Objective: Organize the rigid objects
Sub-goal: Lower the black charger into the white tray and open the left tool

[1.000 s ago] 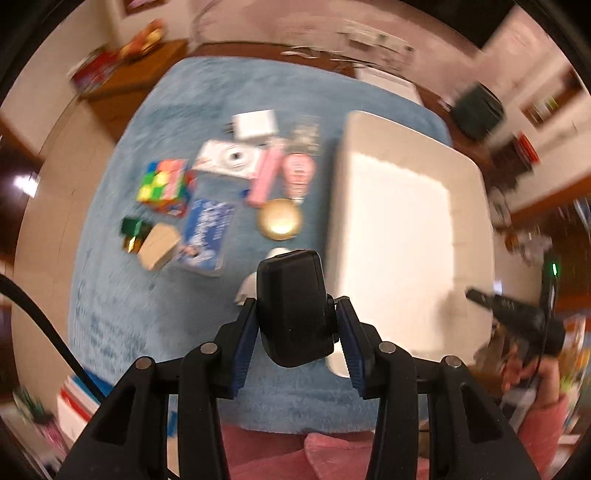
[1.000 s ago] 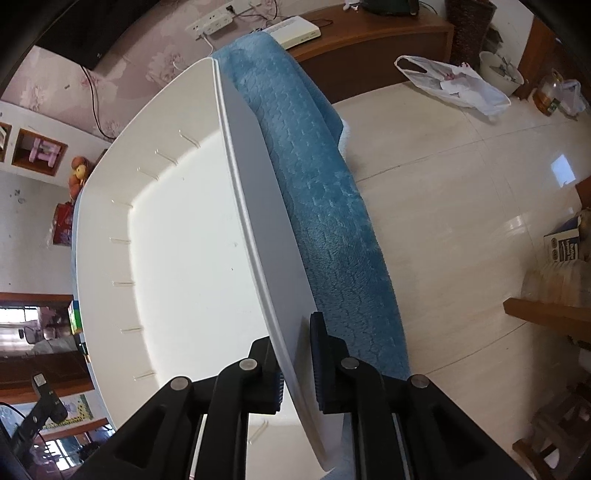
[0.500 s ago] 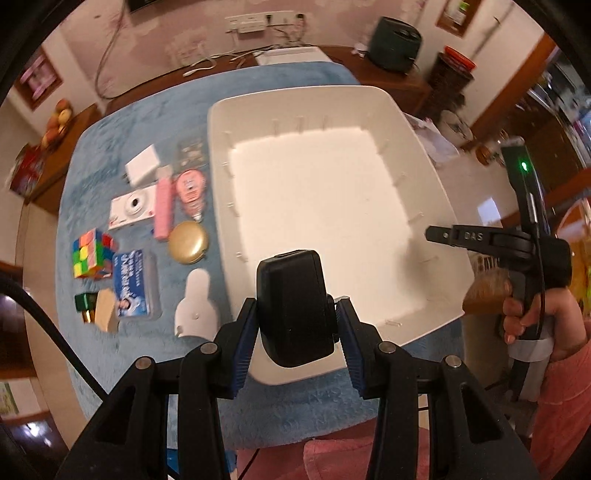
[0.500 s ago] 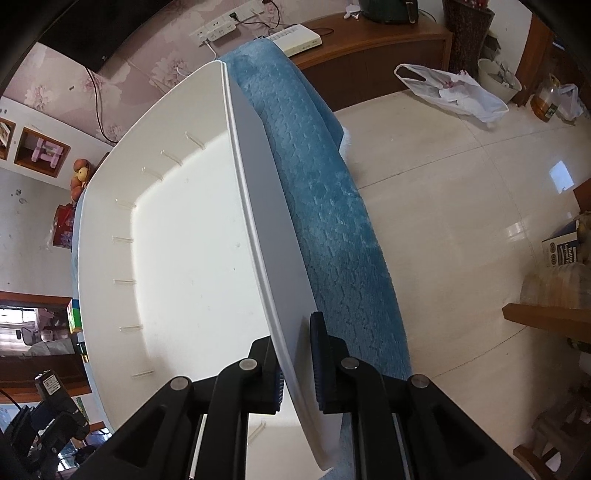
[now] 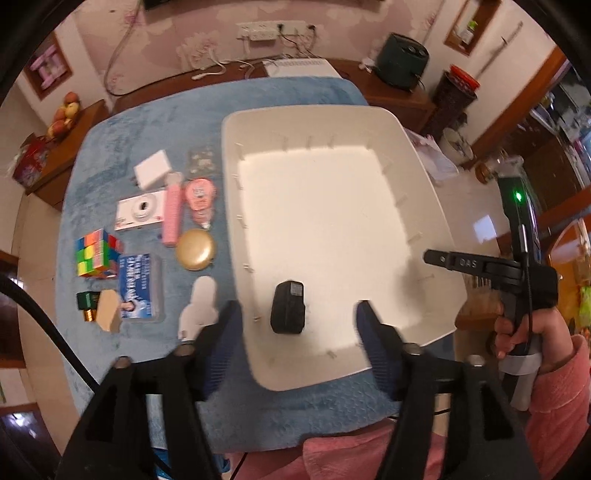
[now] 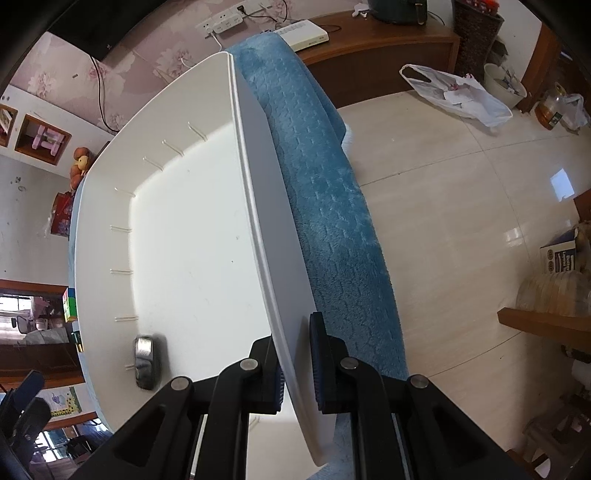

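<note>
As left gripper [image 5: 297,325] opens (wide), black box [image 5: 287,312] lies free.

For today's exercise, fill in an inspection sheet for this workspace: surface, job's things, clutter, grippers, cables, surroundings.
Surface: blue plush cover.
Job's things: black device lies in the white tray; Rubik's cube, white camera and gold round case wait left of the tray.
Clutter: nothing seen.
Grippers: left gripper has just been opening, nothing between its jaws; right gripper clamps the tray wall.
Cables: black cable at left.
Surroundings: power strip, tiled floor.
</note>
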